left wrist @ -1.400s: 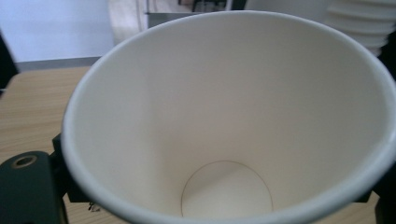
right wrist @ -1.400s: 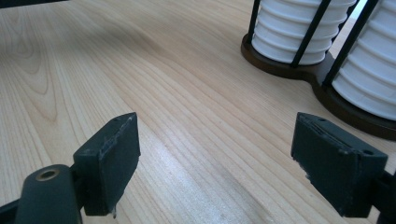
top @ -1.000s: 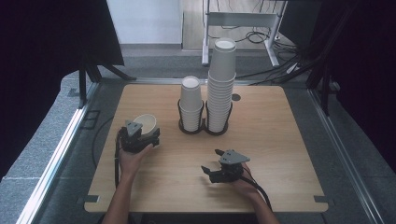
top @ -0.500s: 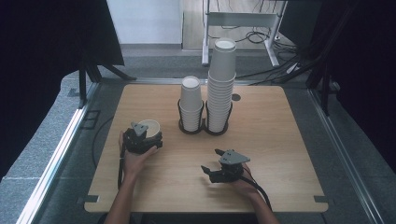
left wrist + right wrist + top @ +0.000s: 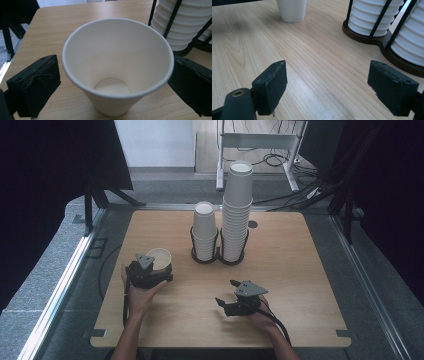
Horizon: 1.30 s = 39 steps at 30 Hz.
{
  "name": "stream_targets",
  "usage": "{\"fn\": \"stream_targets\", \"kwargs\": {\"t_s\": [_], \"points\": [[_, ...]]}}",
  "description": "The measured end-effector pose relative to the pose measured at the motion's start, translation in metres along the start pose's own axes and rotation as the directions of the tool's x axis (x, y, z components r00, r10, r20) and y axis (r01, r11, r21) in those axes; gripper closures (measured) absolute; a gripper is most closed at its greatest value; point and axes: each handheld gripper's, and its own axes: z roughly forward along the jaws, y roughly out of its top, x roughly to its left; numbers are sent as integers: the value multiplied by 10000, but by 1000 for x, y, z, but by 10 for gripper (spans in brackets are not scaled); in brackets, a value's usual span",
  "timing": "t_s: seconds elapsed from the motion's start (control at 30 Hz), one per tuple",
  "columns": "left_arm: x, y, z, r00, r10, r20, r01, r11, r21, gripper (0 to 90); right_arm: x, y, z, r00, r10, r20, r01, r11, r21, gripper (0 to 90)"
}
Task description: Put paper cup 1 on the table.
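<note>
**Left gripper lets go of cup, right idles open**

Landmark: dark two-ring wire cup rack point(image 5: 218, 256), mid-table.

Nearest the person, the right gripper point(image 5: 231, 304) sits low over the light wooden table point(image 5: 300, 285), in front of the rack & a bit to its right, held by the right hand point(image 5: 260, 312) w/ forearm coming in from the bottom edge. It points left across the table, roughly level. Jaws spread wide, nothing between them; right gripper view looks over bare wood to the rack base.

Left gripper point(image 5: 159, 270) is front-left of the rack, left hand point(image 5: 137, 295) wrapped round its body, wrist straight, aimed away from the person. Its jaws have just been opening; they stand apart either side of the single white paper cup point(image 5: 158, 259), w/ a clear gap on the left pad, so the cup is released. Cup stands upright on the table just left of the rack, mouth up, empty inside point(image 5: 117, 67).

In the rack: left ring holds a short stack of white paper cups point(image 5: 204, 227), right ring a taller stack of white paper cups point(image 5: 236, 210). Both stacks upright, mouths up, top cups look empty.
</note>
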Motion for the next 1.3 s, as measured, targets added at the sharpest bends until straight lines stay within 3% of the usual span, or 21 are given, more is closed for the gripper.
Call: {"fn": "stream_targets", "kwargs": {"t_s": [0.13,0.37,0.53,0.73,0.87,1.0,1.17,1.23,1.3], "points": [[-3,3,-8,9994,178,-289,-186,9994,-279,0,1,1,0,10000,-35,-8,35,10000,1,160],[-10,11,-25,9978,625,-200,-639,9950,-772,11,0,1,-1,10000,-14,13,14,10000,-45,160],[-16,16,-37,9969,706,358,-657,9901,-1240,132,0,1,-1,10000,-50,26,50,10000,-31,160],[-25,19,-42,9853,720,1552,-532,9911,-1219,170,1,1,0,10000,-69,20,69,10000,14,160],[-31,18,-40,9688,756,2362,-509,9927,-1090,196,1,0,0,10000,-91,-6,91,9999,43,161],[-36,16,-34,9435,972,3168,-754,9939,-803,253,1,1,0,10000,-82,15,82,10000,13,163],[-44,13,-29,9147,1094,3891,-885,9935,-712,327,1,1,0,9999,-101,26,101,9999,8,163],[-46,12,-28,9075,1161,4037,-916,9926,-795,374,1,1,0,9999,-99,23,99,10000,3,163],[-48,12,-27,8945,1114,4329,-904,9935,-689,385,1,1,0,9999,-104,23,104,9999,-5,163]]}}
